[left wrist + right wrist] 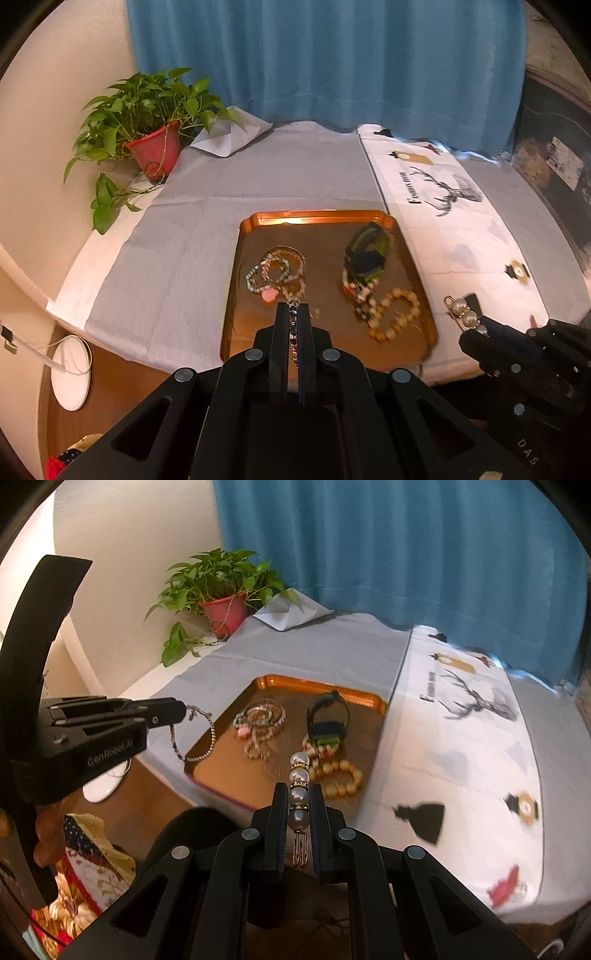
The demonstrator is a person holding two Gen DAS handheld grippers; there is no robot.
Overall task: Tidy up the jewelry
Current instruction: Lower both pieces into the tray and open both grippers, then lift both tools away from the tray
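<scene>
Right wrist view shows the pearl hair clip (299, 794) clamped between the jaws of the right gripper (298, 805), its row of pearls pointing forward and its gold wire end hanging back toward the camera, held in the air near the front edge of the copper tray (332, 688). To the left, the left gripper (177, 710) has its jaws pressed together on one end of a thin braided bracelet (195, 738), which dangles as a loop over the tray's near left corner. Already lying in the tray are a pile of bangles (260, 716), a green-and-black watch (327, 720) and an amber bead bracelet (340, 779). I judge the step to be carrying both pieces in; done well, each should be lowered over a bare patch of tray, apart from the heaps, and let go low so the loop does not snag. The tray sits on a grey cloth (332, 646) covering the worktop, with a potted plant (221, 590) behind.
</scene>
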